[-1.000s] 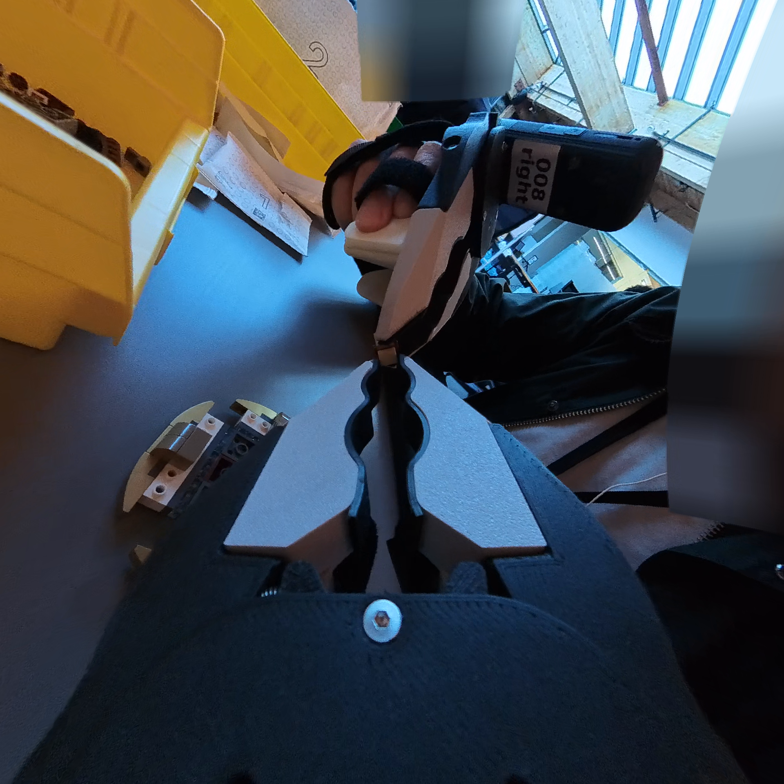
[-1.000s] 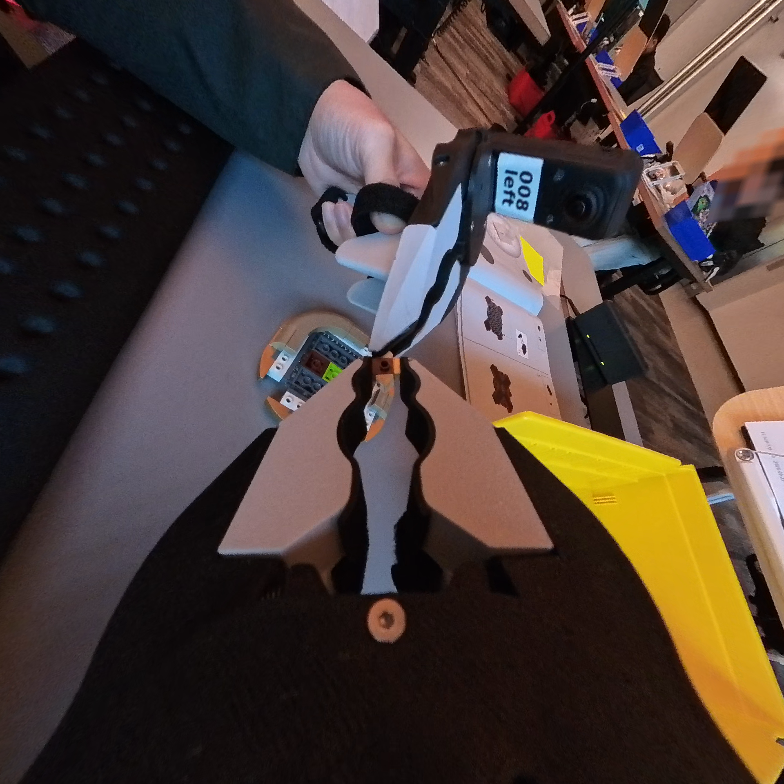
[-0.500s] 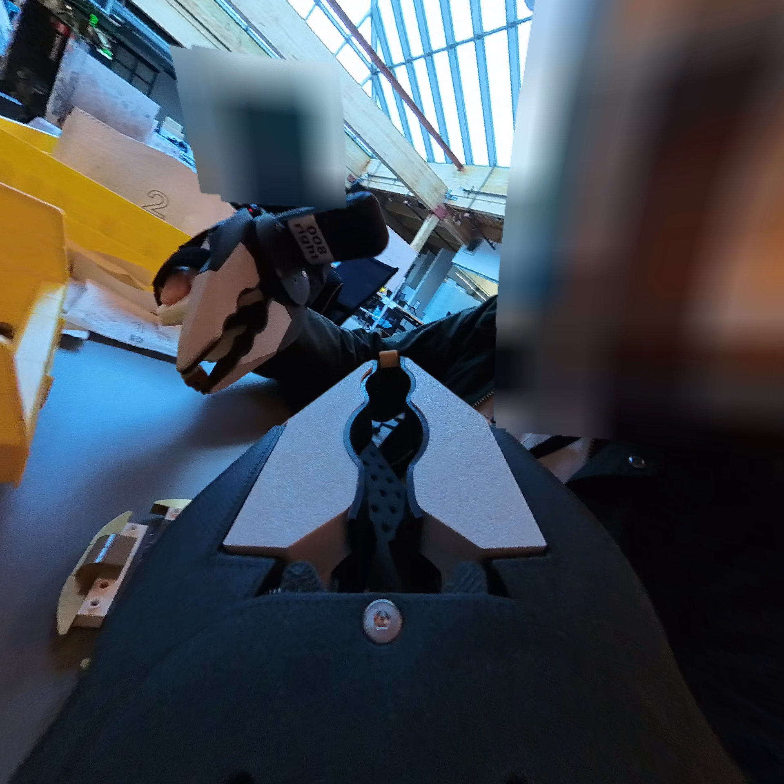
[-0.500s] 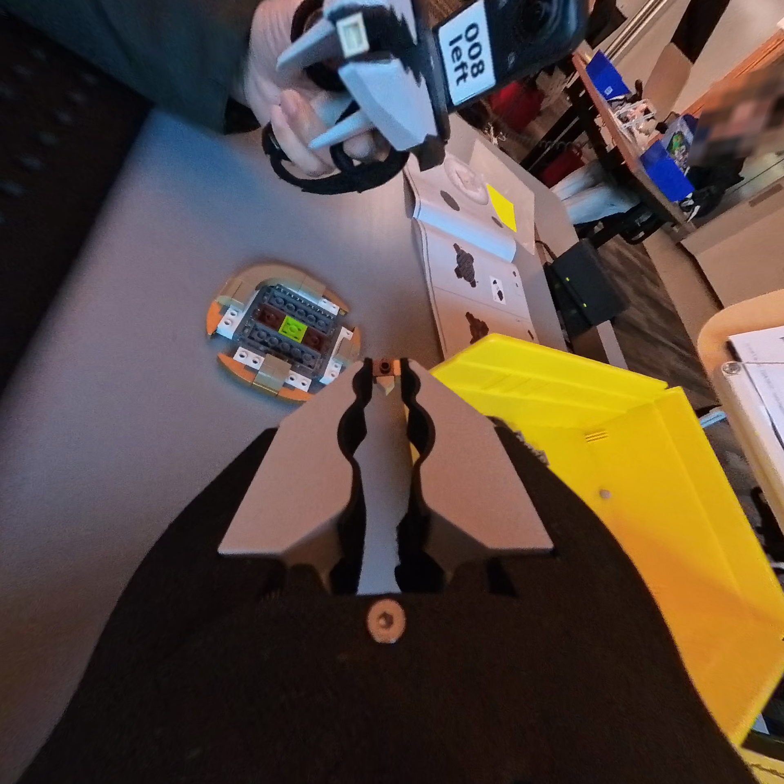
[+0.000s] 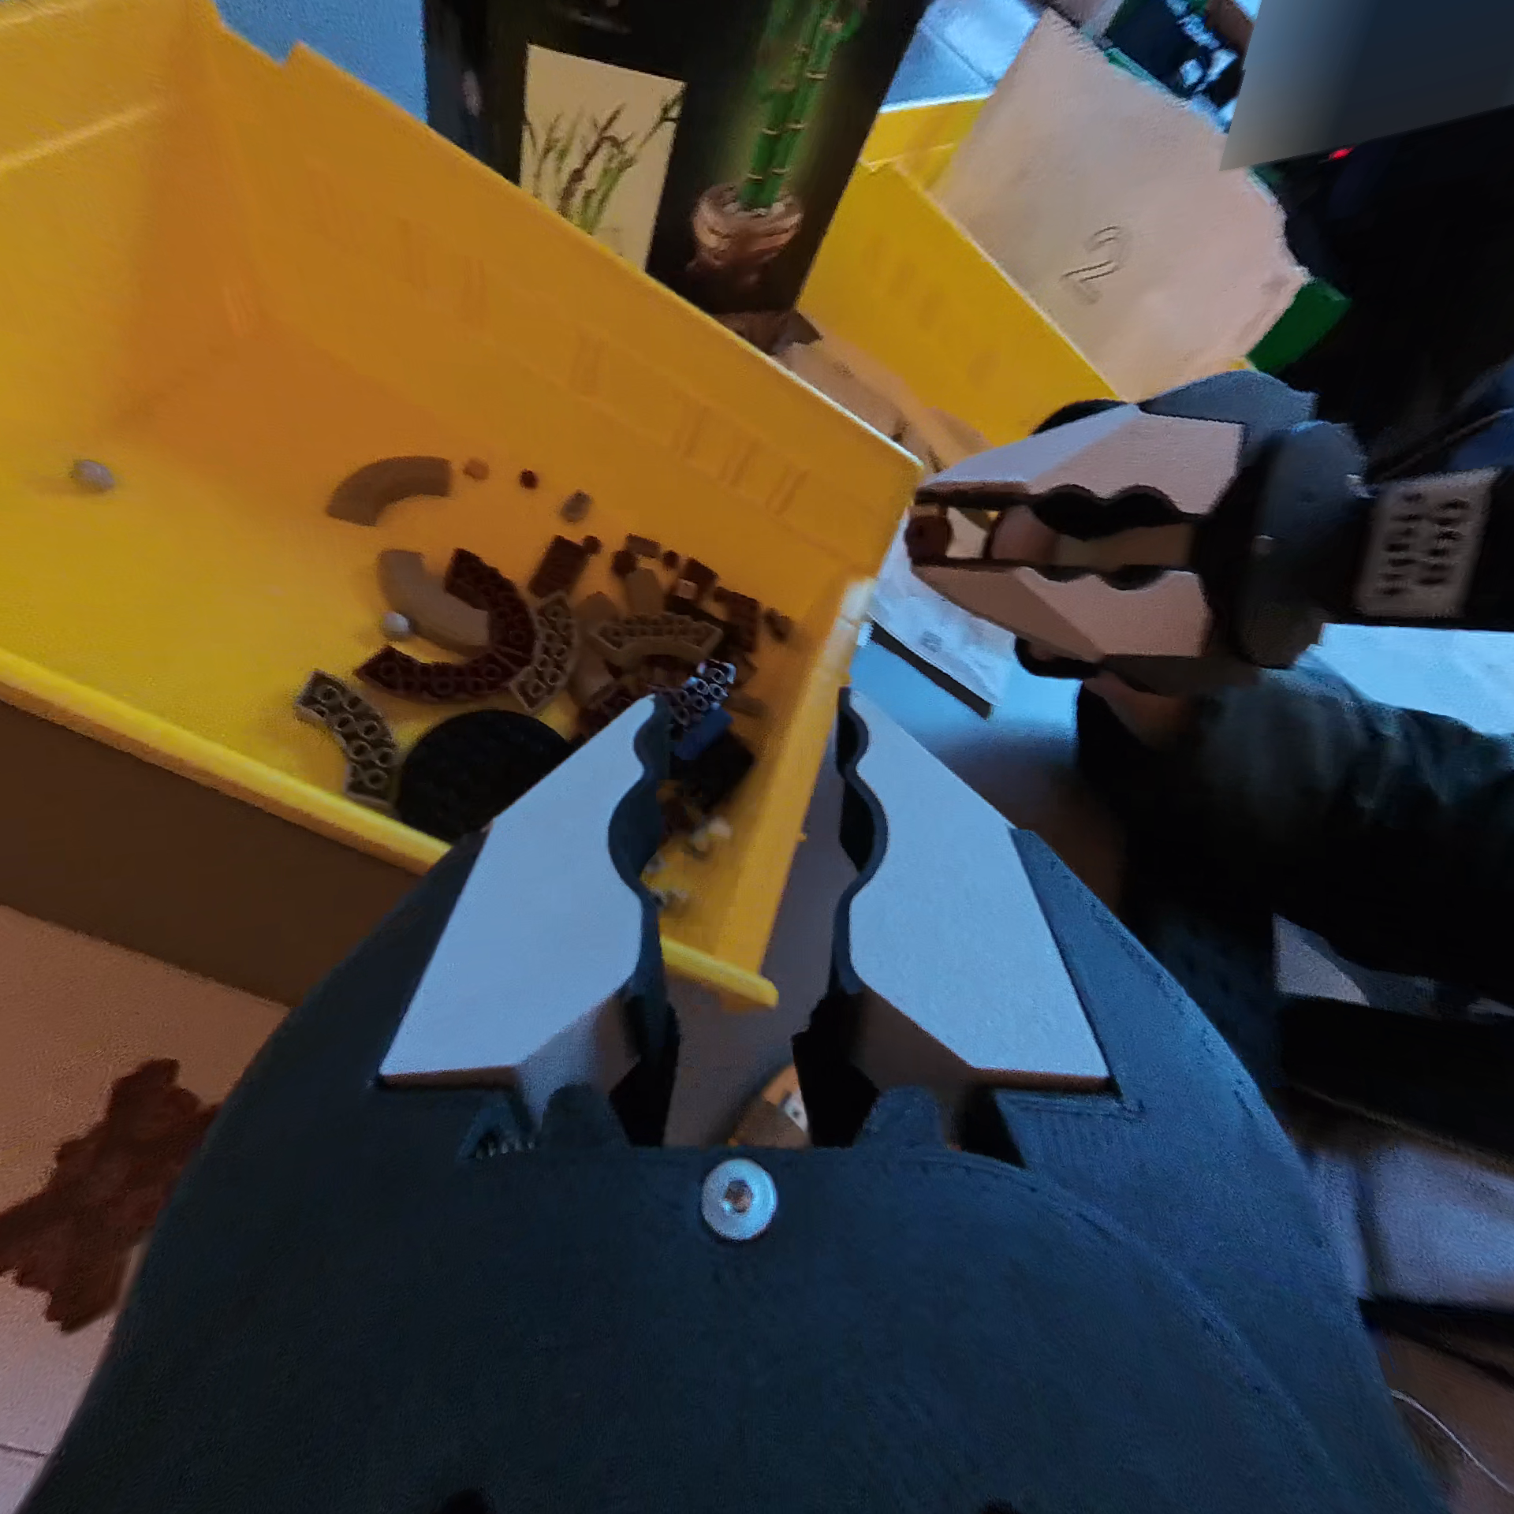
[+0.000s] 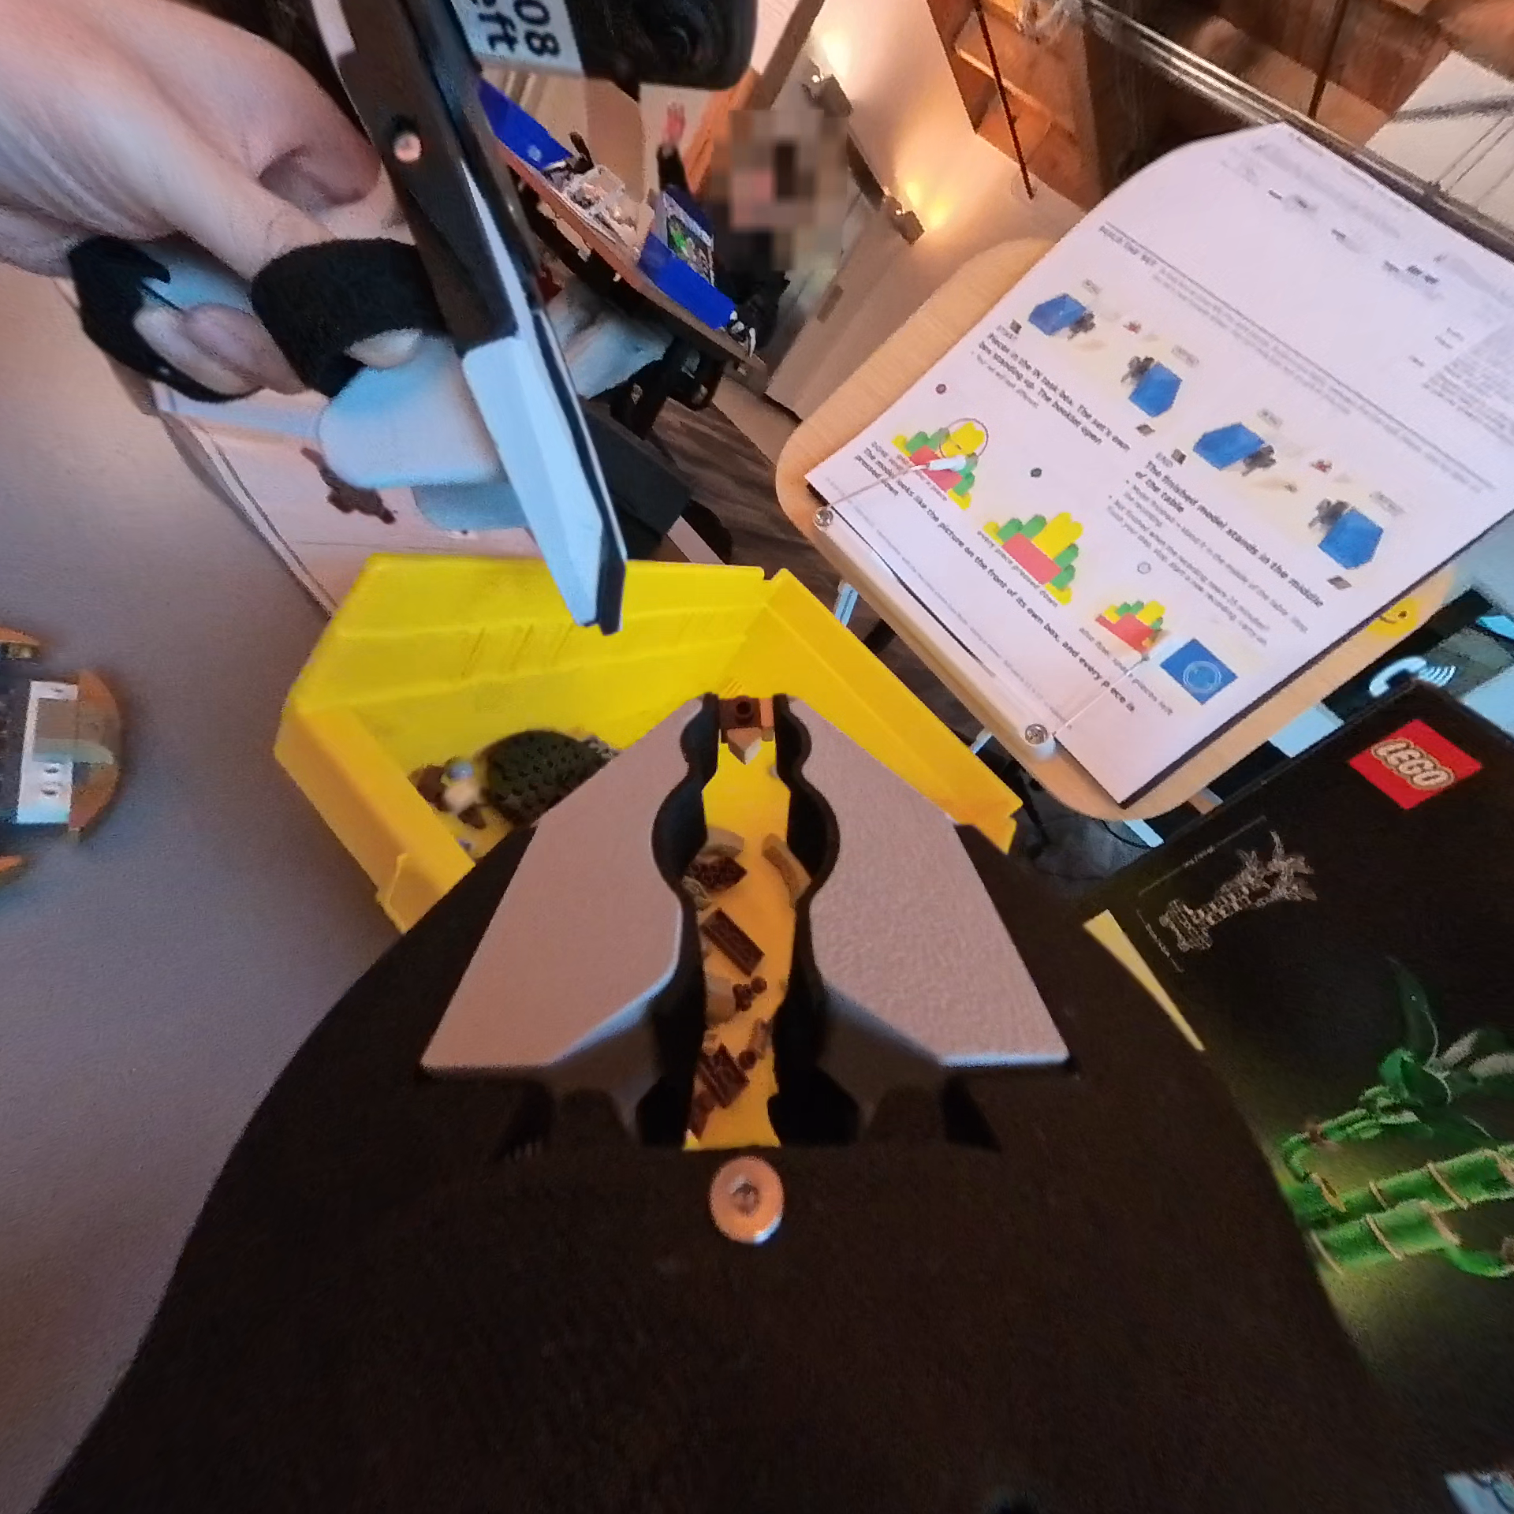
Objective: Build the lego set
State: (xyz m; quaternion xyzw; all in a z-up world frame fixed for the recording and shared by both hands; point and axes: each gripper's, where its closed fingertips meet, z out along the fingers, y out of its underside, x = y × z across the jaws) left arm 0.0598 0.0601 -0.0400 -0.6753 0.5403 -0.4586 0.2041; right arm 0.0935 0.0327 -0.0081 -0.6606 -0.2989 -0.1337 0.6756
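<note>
Lego build (image 6: 57,741): sitting at the far left edge of the right wrist view, flat on the grey table (image 6: 164,1024), only part of it in frame — a rounded orange-brown rim with white and dark pieces inside. Which way its long axis runs, cannot tell; it is cut off and blurred.
Left gripper (image 5: 750,721): jaws spread apart, nothing between them, tips right over the near corner of the yellow bin (image 5: 246,328).
Bin contents: loose bricks (image 5: 524,631) heaped near the right wall — dark brown and tan curved arcs, a black round plate, small studs scattered further left.
Bin's position: between the build and the product box, so its right wall stands between the loose bricks and the right gripper.
Behind the bin: black product box (image 5: 696,139) with a bamboo picture, standing upright; a second yellow bin and a paper bag further right.
Right gripper (image 6: 744,717): pinched tight on a small brown brick (image 6: 741,711) with a tan bit just beneath it, held at the very tips, above the bin's far corner.
Right gripper's heading: in the left wrist view it lies level, tips pointing left at the bin's right wall.
Far right: instruction sheet (image 6: 1188,459) on a tilted wooden stand, the black box below it.
</note>
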